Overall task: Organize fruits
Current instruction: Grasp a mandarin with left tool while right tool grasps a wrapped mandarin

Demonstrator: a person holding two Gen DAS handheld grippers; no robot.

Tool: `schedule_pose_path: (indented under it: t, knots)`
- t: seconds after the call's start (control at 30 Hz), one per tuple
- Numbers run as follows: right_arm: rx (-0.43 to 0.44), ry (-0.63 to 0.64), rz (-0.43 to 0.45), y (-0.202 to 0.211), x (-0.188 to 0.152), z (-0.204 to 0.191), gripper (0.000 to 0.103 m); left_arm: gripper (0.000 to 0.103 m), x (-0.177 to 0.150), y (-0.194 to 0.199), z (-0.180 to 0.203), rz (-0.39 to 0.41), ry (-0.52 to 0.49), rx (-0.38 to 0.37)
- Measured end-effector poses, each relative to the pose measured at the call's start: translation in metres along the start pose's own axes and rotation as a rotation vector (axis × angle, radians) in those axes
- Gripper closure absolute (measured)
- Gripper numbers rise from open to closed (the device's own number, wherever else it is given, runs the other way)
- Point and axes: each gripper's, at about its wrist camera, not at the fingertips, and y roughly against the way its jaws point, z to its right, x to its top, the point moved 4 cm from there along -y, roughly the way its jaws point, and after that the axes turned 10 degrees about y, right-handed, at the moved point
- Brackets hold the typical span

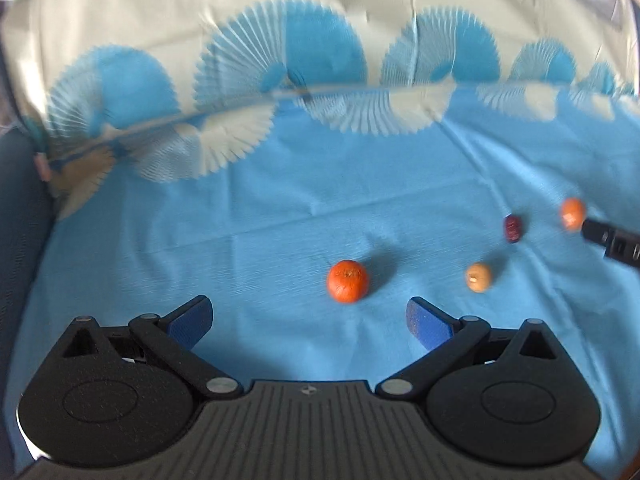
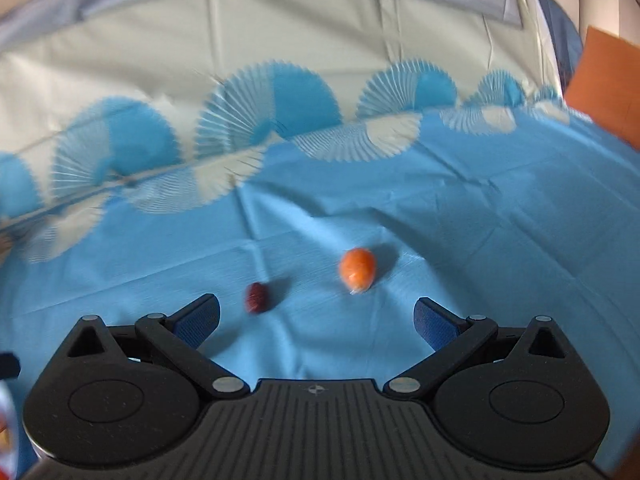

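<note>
On the blue tablecloth (image 1: 280,216) lies an orange tangerine (image 1: 347,281), just ahead of my open left gripper (image 1: 310,320) and slightly right of its centre. Further right sit a small tan round fruit (image 1: 478,277), a dark red date-like fruit (image 1: 512,227) and a smaller orange fruit (image 1: 572,213). The black tip of the right gripper (image 1: 612,240) pokes in at the right edge beside that orange fruit. In the right wrist view my right gripper (image 2: 316,320) is open and empty; the dark red fruit (image 2: 257,297) lies ahead left, the orange fruit (image 2: 358,268) ahead.
The cloth has a white and blue fan pattern (image 1: 248,80) along its far side, where it bends upward. A dark surface (image 1: 20,216) borders the cloth on the left. An orange panel (image 2: 608,92) stands at the far right.
</note>
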Motion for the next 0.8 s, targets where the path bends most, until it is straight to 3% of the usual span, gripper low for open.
schedule_pose_path:
  t: [0.23,0.37,0.5,0.53,0.57,0.6,0.63,0.67,0.7,0.8]
  knots:
    - [-0.061,0.029,-0.051,-0.092,-0.001,0.021,0.001,0.0,0.012,-0.076,-0.001,-0.063,0.067,0.017]
    - [-0.072,0.04,-0.077,-0.118,-0.017,0.024,0.001,0.0,0.006,-0.102,-0.004,-0.128,0.069,0.037]
    - [-0.097,0.081,-0.019,-0.116,-0.023,0.018,0.001,0.0,0.001,-0.101,-0.008,-0.11,0.098,0.037]
    - [-0.095,0.076,-0.02,-0.116,-0.022,0.019,0.001,0.005,0.001,-0.099,-0.007,-0.101,0.092,0.036]
    - [-0.098,0.078,-0.023,-0.116,-0.022,0.019,0.001,0.025,0.002,-0.096,-0.005,-0.082,0.083,0.019]
    - [-0.096,0.088,-0.026,-0.115,-0.02,0.018,0.01,0.042,0.004,-0.092,-0.003,-0.069,0.07,-0.013]
    - [-0.079,0.1,-0.014,-0.113,-0.019,0.015,0.022,0.065,0.005,-0.088,0.001,-0.069,0.052,-0.042]
    - [-0.072,0.116,0.004,-0.109,-0.015,0.013,0.053,0.066,0.006,-0.084,0.004,-0.069,0.036,-0.044]
    - [-0.087,0.132,0.005,-0.106,-0.012,0.011,0.07,0.066,0.006,-0.079,0.005,-0.054,0.028,-0.044]
    - [-0.074,0.095,-0.019,-0.097,-0.006,0.014,0.071,0.066,0.007,-0.061,0.005,-0.041,0.016,-0.049]
